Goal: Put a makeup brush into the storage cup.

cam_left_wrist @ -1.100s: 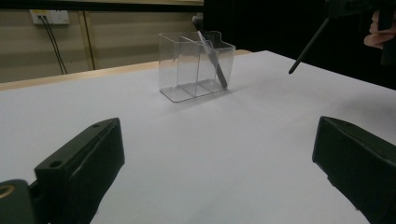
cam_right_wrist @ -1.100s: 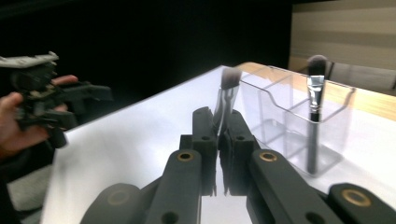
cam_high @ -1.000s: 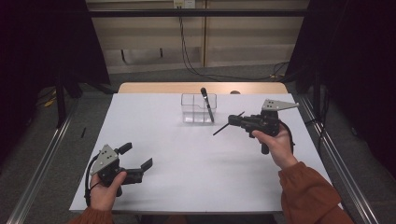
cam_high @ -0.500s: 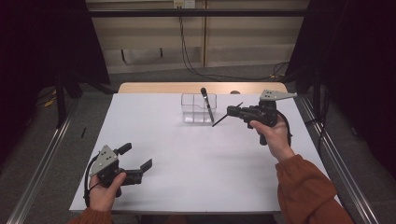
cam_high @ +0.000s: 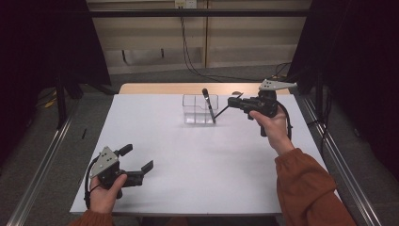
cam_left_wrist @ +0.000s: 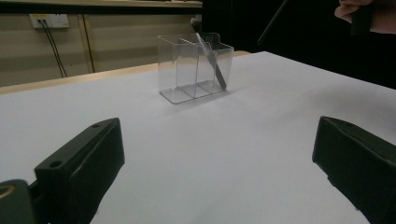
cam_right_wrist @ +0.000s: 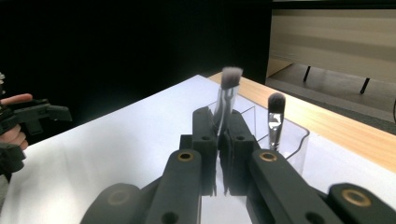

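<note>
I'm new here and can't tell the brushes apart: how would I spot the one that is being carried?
Find the white table and the clear divided holder at its far edge. Just right of it, the right gripper hangs above the table, shut on a thin brush. Its tuft is pale and flat-topped, while the brush in the holder has a dark rounded tip.

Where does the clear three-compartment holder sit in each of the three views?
High view: the clear holder stands at the far middle of the white table, ahead of the right gripper.
Left gripper view: the holder is upper centre, beyond the open jaws.
Right gripper view: the holder is right of centre, partly behind the jaws.
Shared landmark: the leaning brush standing in it.
</note>
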`<state>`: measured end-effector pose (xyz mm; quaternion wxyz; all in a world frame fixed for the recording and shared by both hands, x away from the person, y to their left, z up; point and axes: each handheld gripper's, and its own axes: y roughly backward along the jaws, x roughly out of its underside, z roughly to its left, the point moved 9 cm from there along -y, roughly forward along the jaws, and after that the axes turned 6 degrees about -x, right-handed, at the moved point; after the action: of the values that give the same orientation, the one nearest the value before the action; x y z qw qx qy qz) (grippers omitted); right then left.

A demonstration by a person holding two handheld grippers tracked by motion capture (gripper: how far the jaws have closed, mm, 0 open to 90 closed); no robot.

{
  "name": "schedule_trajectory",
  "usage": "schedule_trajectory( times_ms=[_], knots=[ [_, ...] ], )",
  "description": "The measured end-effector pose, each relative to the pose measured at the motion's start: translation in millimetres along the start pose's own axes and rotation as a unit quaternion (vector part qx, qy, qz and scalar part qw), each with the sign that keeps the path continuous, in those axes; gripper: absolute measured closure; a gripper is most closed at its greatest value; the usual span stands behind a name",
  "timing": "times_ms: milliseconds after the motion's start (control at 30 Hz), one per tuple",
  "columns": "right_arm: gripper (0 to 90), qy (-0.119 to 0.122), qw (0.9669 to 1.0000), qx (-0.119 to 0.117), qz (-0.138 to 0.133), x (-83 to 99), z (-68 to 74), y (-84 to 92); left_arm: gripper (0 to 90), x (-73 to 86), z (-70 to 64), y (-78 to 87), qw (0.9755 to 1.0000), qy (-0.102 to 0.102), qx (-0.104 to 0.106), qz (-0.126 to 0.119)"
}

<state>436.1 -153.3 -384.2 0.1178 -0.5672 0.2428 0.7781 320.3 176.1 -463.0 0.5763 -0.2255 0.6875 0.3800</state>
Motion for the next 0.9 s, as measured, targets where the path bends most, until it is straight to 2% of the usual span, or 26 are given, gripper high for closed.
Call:
schedule_trajectory(
  times_ms=[100, 433, 533, 900],
  knots=[
    [85.8, -0.002, 1.0000, 0.003, -0.001, -3.9, -3.8, -0.9, 2.3, 0.9, -0.2, -0.1, 1.0000, 0.006, 0.002, 0.002],
    [85.9, -0.010, 0.9998, 0.017, -0.009, -16.9, -17.6, -6.5, 2.3, 0.7, 0.0, 0.1, 1.0000, 0.004, 0.002, 0.002],
    [85.9, -0.006, 0.9997, 0.021, -0.005, -18.4, -18.6, -8.2, 2.4, 2.2, 0.5, 0.0, 0.9999, 0.003, -0.003, 0.009],
    [85.8, -0.002, 0.9993, 0.036, 0.007, -20.4, -29.4, -20.9, 2.4, 1.9, 2.4, 1.4, 1.0000, 0.002, -0.005, 0.007]
  ],
)
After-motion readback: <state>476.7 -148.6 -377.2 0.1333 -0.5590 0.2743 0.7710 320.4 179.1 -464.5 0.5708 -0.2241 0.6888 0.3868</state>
